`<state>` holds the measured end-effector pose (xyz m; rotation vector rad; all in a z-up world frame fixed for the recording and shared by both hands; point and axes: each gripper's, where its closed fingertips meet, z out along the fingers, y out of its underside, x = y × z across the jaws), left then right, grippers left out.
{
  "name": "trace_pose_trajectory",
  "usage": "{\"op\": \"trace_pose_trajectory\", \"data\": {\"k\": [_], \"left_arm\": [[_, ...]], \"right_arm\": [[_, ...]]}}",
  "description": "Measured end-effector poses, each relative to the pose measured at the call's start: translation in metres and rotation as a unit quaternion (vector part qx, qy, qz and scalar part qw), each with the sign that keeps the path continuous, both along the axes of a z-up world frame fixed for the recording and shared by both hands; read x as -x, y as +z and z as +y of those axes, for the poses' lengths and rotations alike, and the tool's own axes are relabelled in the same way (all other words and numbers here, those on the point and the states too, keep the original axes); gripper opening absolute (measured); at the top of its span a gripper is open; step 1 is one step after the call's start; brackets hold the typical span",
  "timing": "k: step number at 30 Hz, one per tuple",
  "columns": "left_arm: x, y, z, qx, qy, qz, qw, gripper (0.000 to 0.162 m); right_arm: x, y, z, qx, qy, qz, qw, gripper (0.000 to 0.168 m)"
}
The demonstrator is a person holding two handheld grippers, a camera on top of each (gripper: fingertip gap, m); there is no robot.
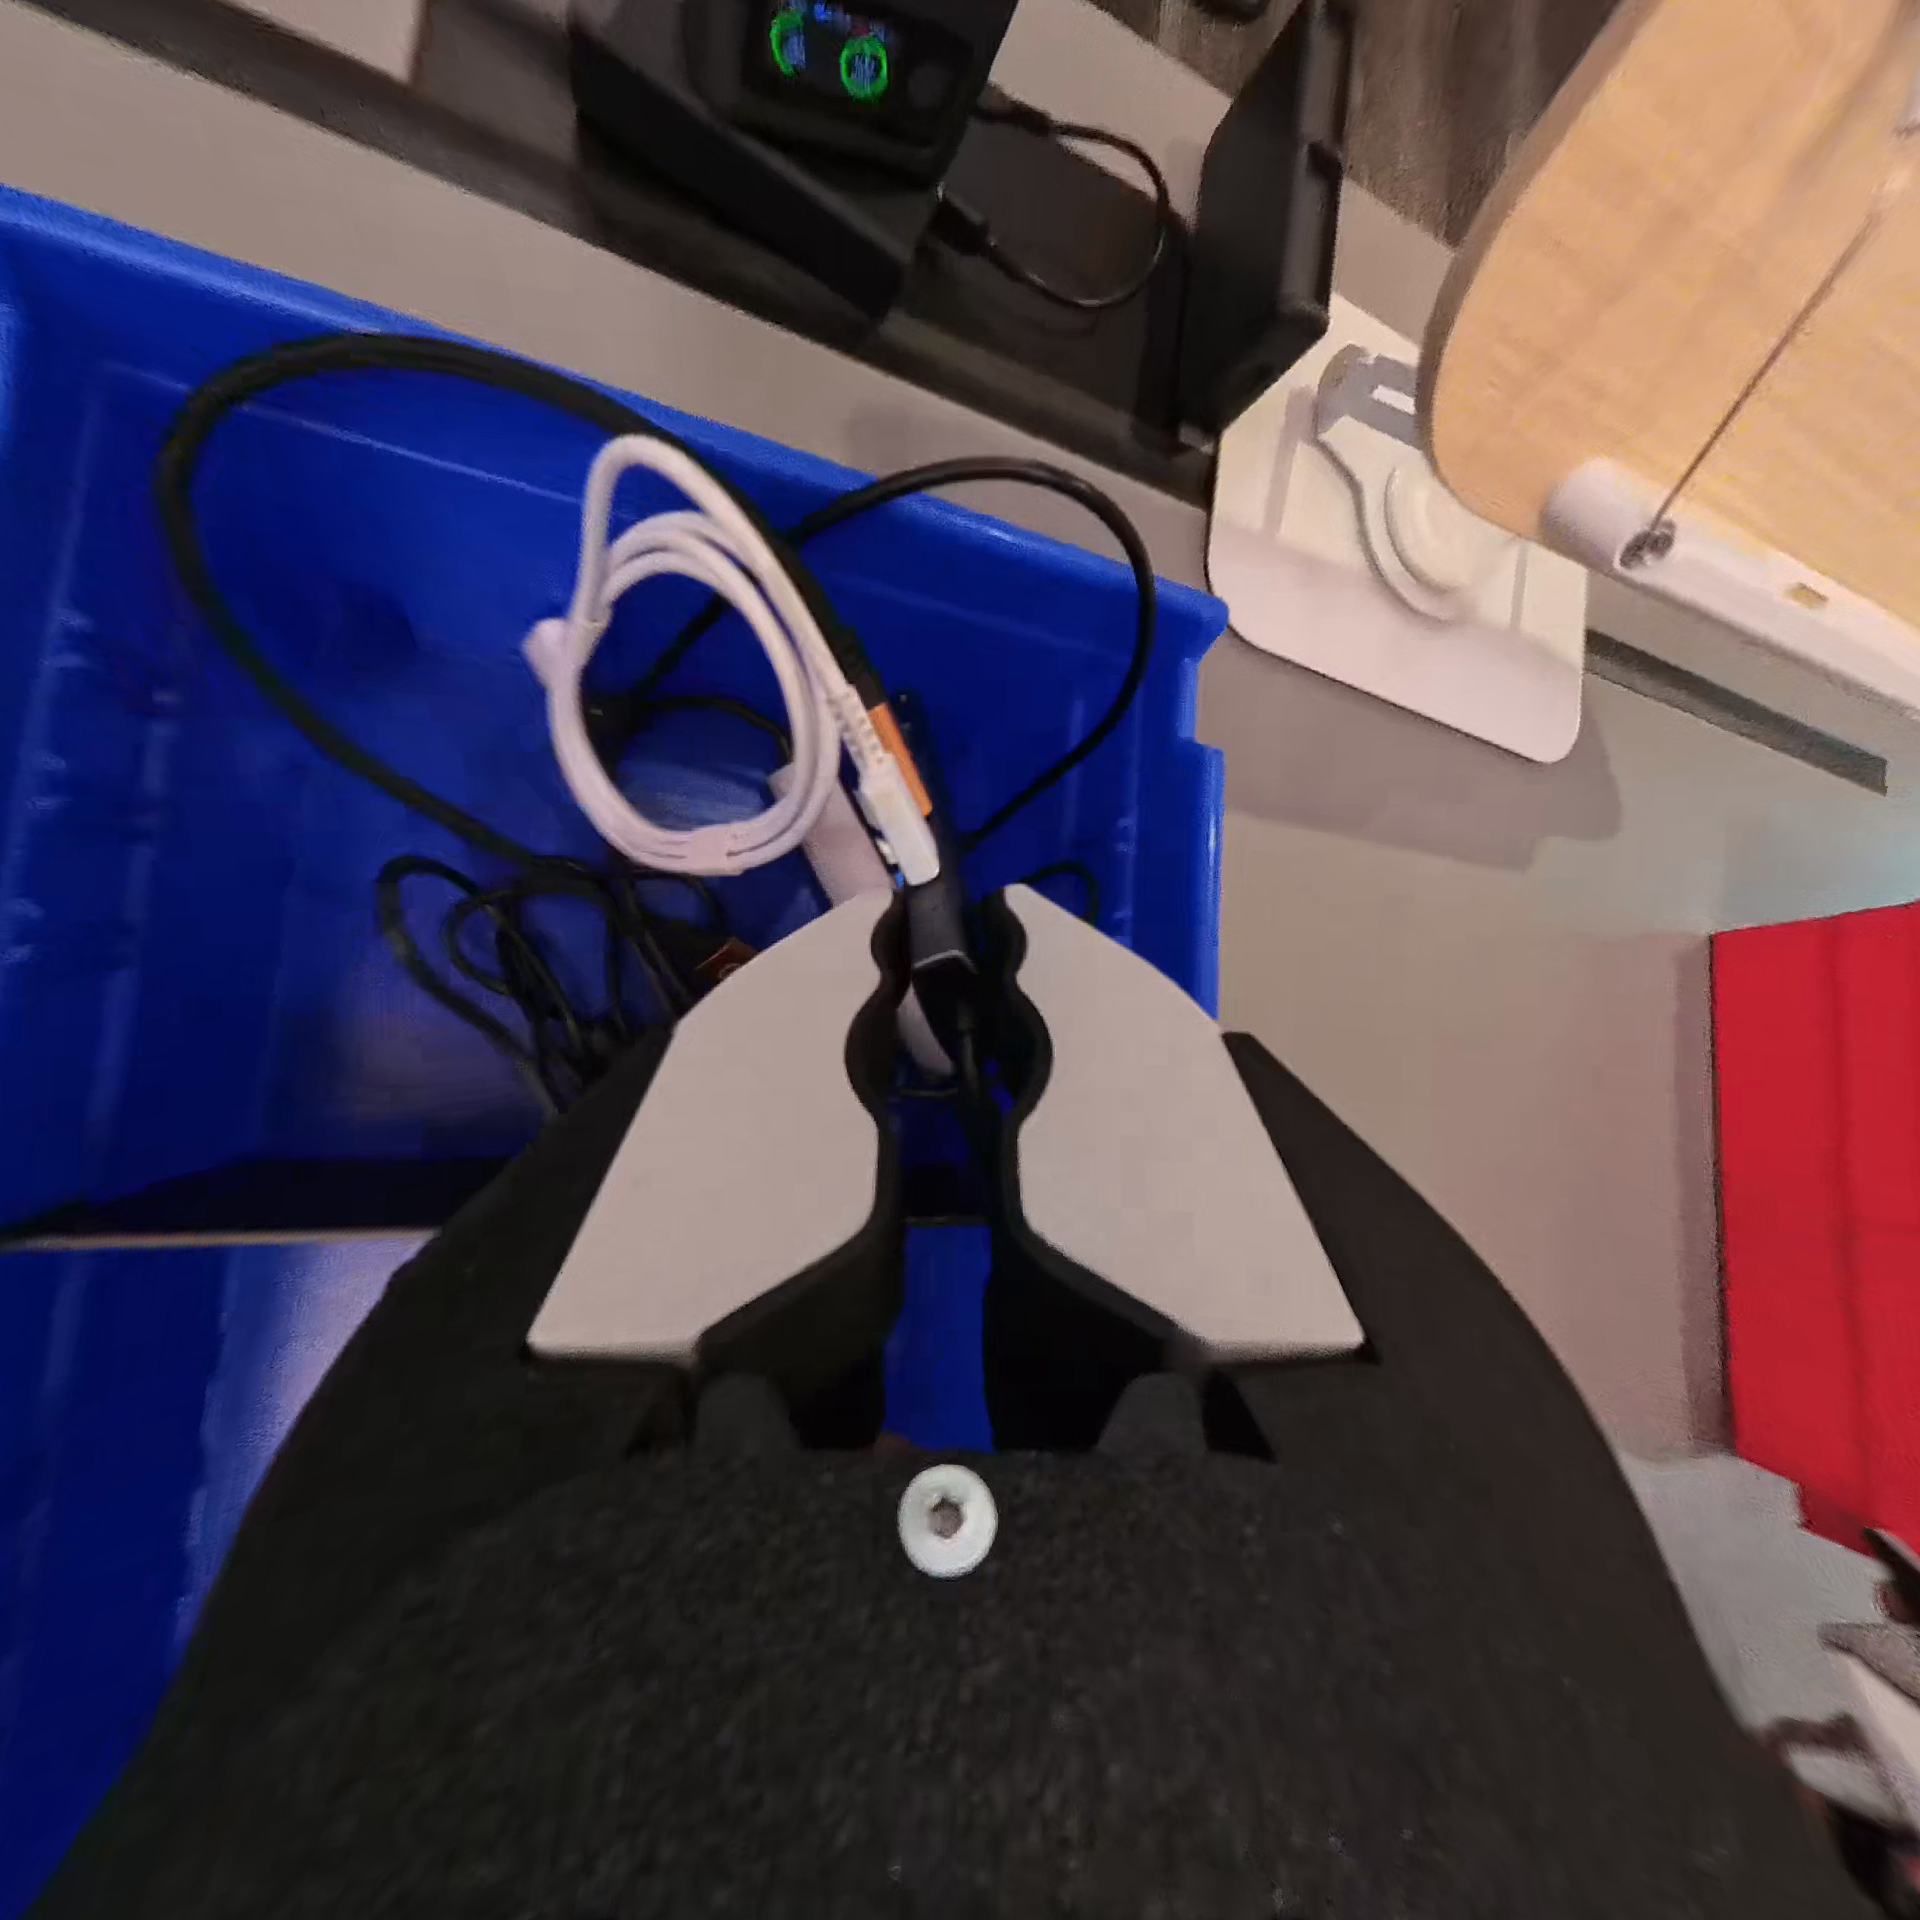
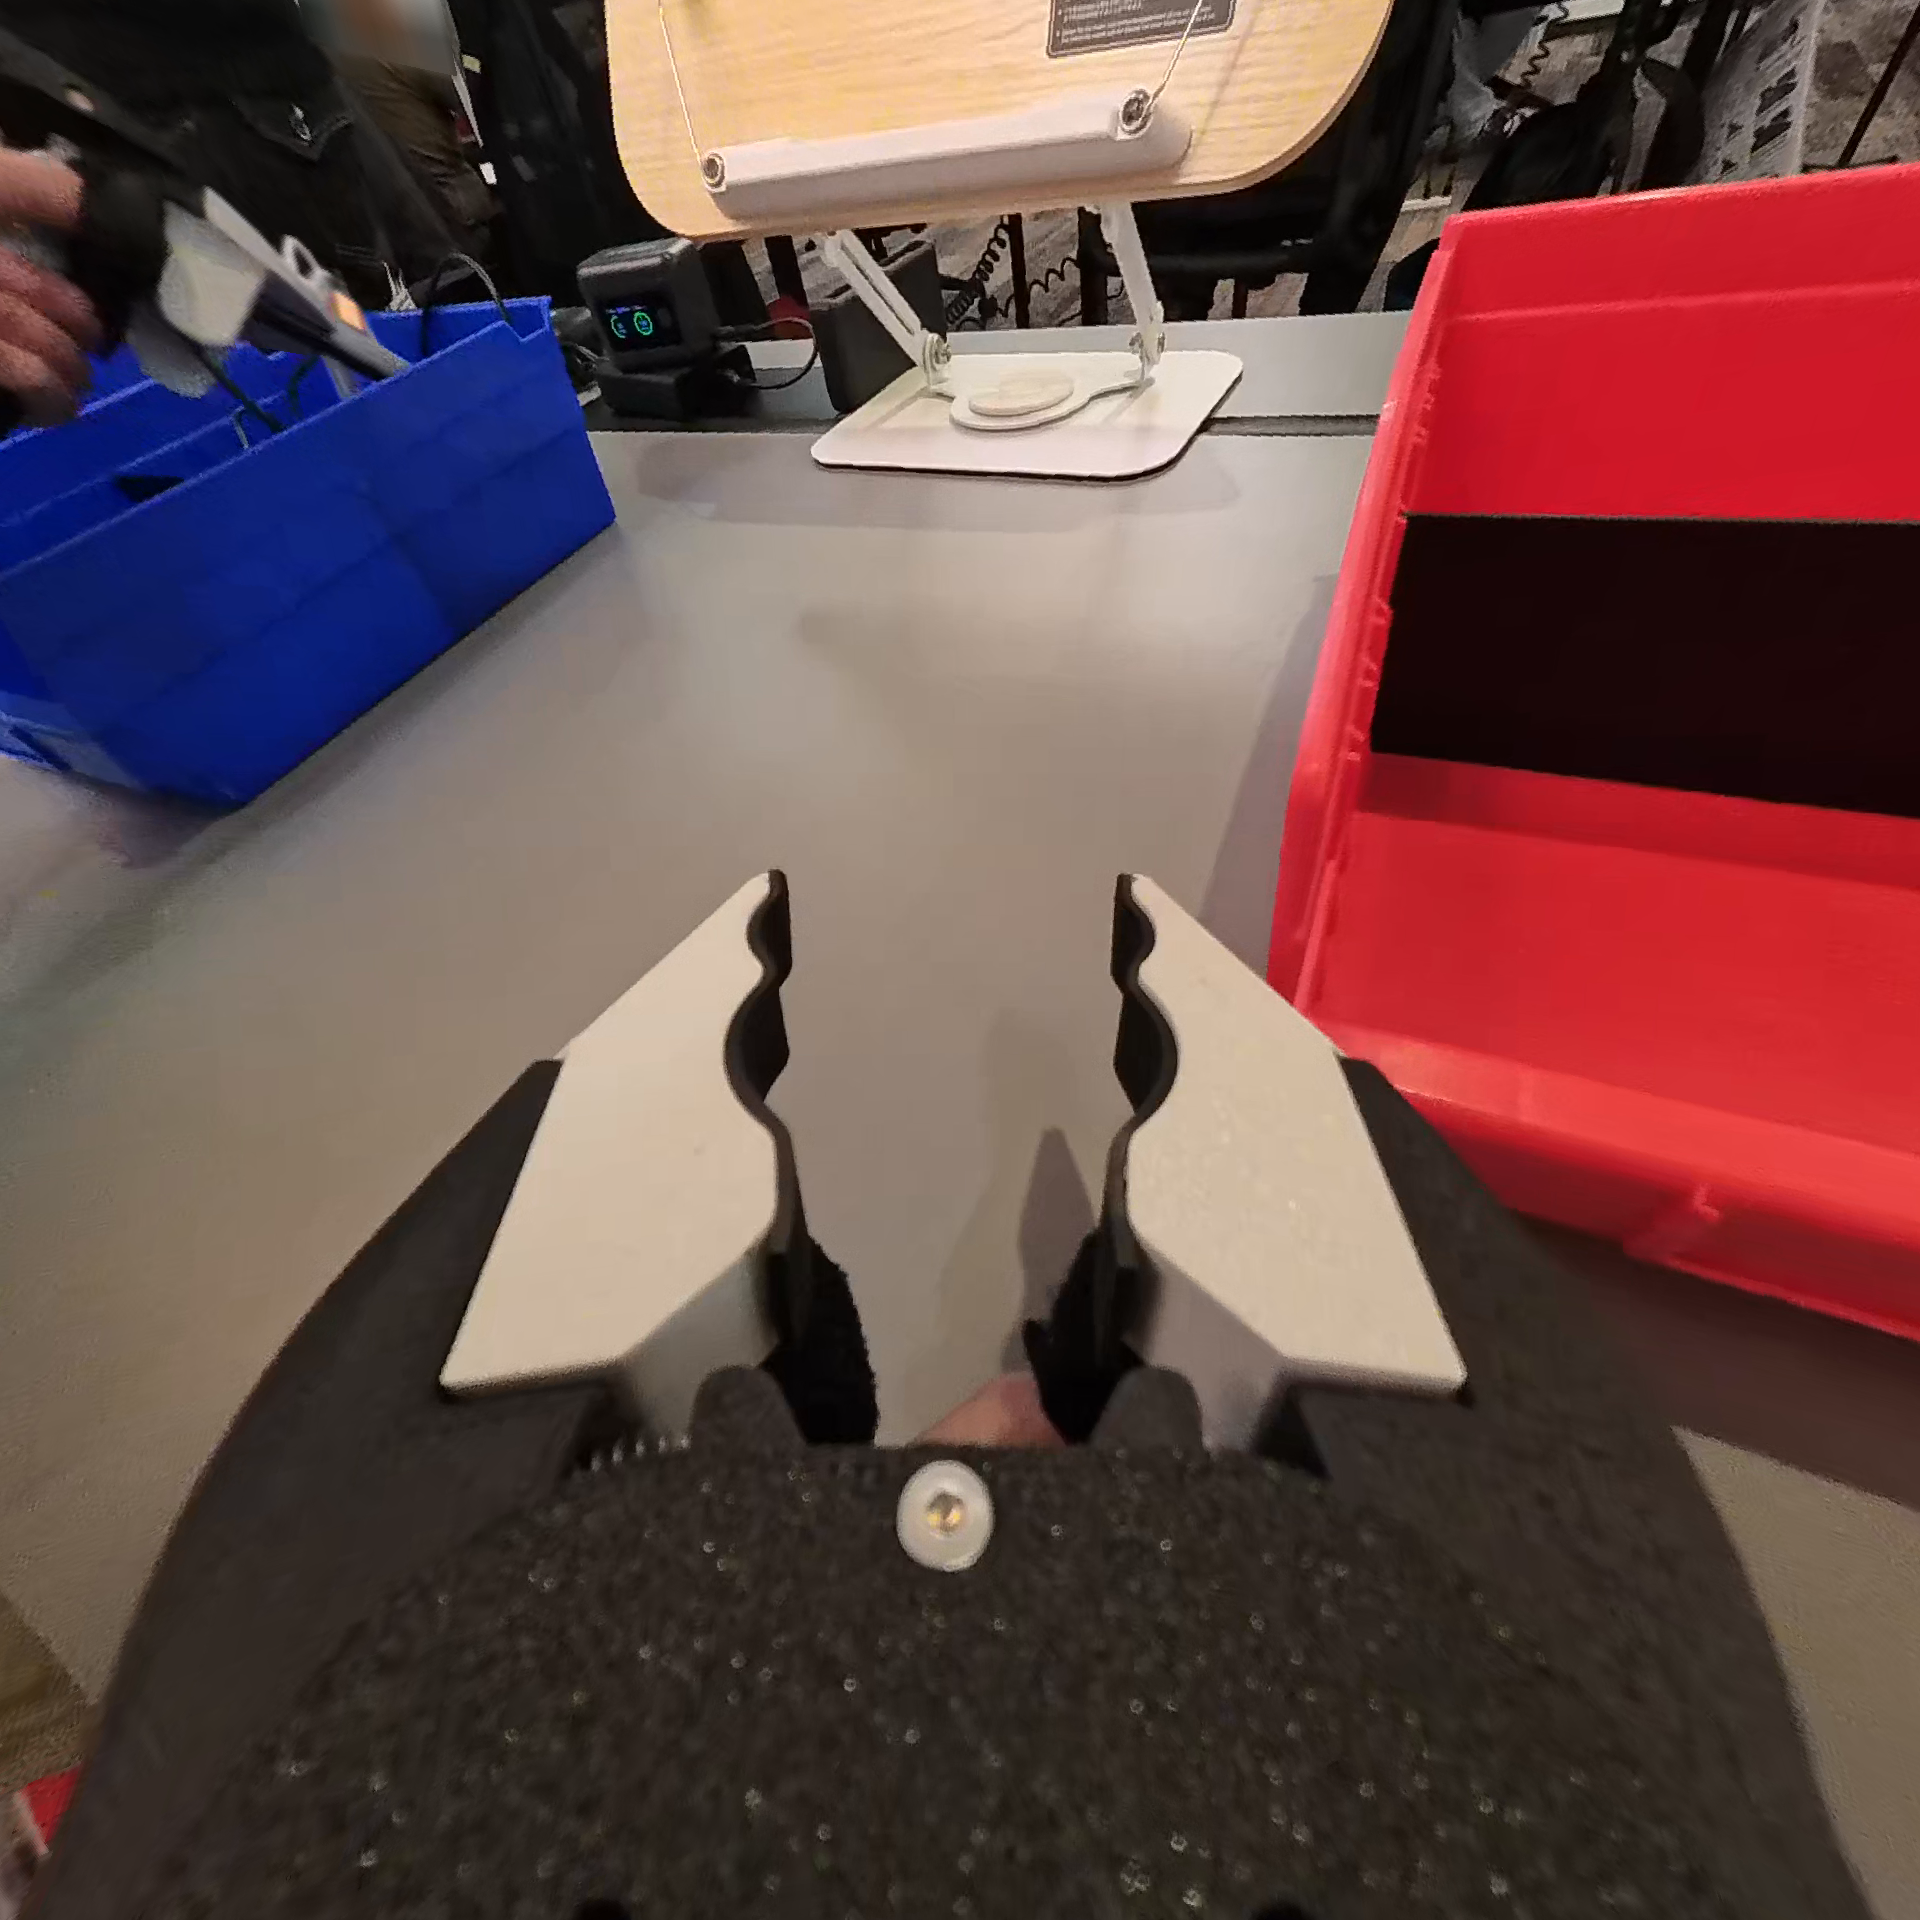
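My left gripper (image 1: 940, 914) is shut on the plug ends of cables over the blue bin (image 1: 208, 831). A dark connector (image 1: 935, 935) sits between its tips. A coiled white cable (image 1: 686, 665) and a long black cable (image 1: 312, 358) loop up from the grip. More black cable (image 1: 520, 956) lies tangled on the bin floor. My right gripper (image 2: 951, 904) is open and empty, low over the grey table (image 2: 831, 727), beside the red bin (image 2: 1662, 935). The left gripper (image 2: 343, 348) also shows far off in the right wrist view, over the blue bin (image 2: 312, 582).
A wooden board on a white stand (image 2: 1018, 405) stands at the table's back middle, also in the left wrist view (image 1: 1403, 582). A black device with a lit screen (image 2: 639, 322) and a black box sit behind it. The red bin (image 1: 1818, 1195) is at the right. Spacing between my two grippers at the tips: around 45 centimeters.
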<state>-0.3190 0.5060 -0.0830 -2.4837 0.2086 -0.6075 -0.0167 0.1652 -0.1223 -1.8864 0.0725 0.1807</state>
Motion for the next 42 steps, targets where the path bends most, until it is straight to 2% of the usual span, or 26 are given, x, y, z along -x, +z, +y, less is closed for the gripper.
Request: {"op": "trace_pose_trajectory", "data": {"k": [2,5,8,10,12,14,16,18,20,24,27,30,32,34,36,39,42], "left_arm": [[0.009,0.011,-0.006,-0.051,-0.009,0.006,0.999,0.012],[0.009,0.047,-0.021,-0.149,-0.041,0.006,0.988,0.010],[-0.003,0.096,-0.044,-0.263,-0.100,0.048,0.958,0.011],[-0.018,0.134,-0.064,-0.347,-0.146,0.087,0.922,0.011],[-0.040,0.169,-0.090,-0.432,-0.198,0.122,0.871,0.010],[-0.061,0.194,-0.118,-0.494,-0.237,0.158,0.821,0.010],[-0.086,0.203,-0.148,-0.547,-0.282,0.181,0.767,0.010],[-0.109,0.195,-0.175,-0.583,-0.319,0.194,0.722,0.011],[-0.125,0.173,-0.192,-0.621,-0.333,0.240,0.667,0.010],[-0.154,0.100,-0.225,-0.657,-0.371,0.283,0.593,0.010],[-0.166,0.046,-0.247,-0.668,-0.396,0.305,0.551,0.010],[-0.169,0.014,-0.266,-0.670,-0.406,0.295,0.546,0.010],[-0.168,0.006,-0.277,-0.664,-0.408,0.268,0.566,0.010],[-0.168,0.000,-0.288,-0.656,-0.414,0.239,0.584,0.010],[-0.168,-0.002,-0.298,-0.661,-0.419,0.226,0.580,0.010],[-0.169,-0.003,-0.308,-0.662,-0.429,0.209,0.578,0.010],[-0.168,-0.005,-0.310,-0.650,-0.435,0.188,0.594,0.010]], "right_arm": [[0.001,0.000,0.000,0.000,0.001,-0.001,1.000,0.061],[0.002,0.000,0.000,-0.001,0.002,-0.004,1.000,0.061],[0.005,0.001,0.000,-0.001,0.002,-0.010,1.000,0.061],[0.008,0.002,0.001,-0.002,0.002,-0.017,1.000,0.061],[0.011,0.003,0.001,-0.005,0.004,-0.030,1.000,0.061],[0.015,0.005,0.001,-0.010,0.012,-0.043,0.999,0.061],[0.025,0.006,0.000,-0.011,0.033,-0.038,0.999,0.061],[0.043,0.010,-0.003,-0.016,0.078,-0.006,0.997,0.061],[0.061,0.012,-0.006,-0.014,0.122,0.036,0.992,0.061],[0.090,0.022,-0.015,-0.021,0.209,0.100,0.973,0.060],[0.105,0.019,-0.018,-0.006,0.243,0.071,0.967,0.059],[0.124,0.034,-0.023,-0.023,0.275,0.044,0.960,0.057],[0.130,0.041,-0.014,-0.025,0.255,0.054,0.965,0.047],[0.138,0.049,-0.003,-0.045,0.243,0.086,0.965,0.039],[0.142,0.053,0.007,-0.069,0.230,0.106,0.965,0.034],[0.145,0.052,0.013,-0.091,0.221,0.072,0.968,0.030],[0.147,0.050,0.012,-0.108,0.212,0.033,0.971,0.027]]}}
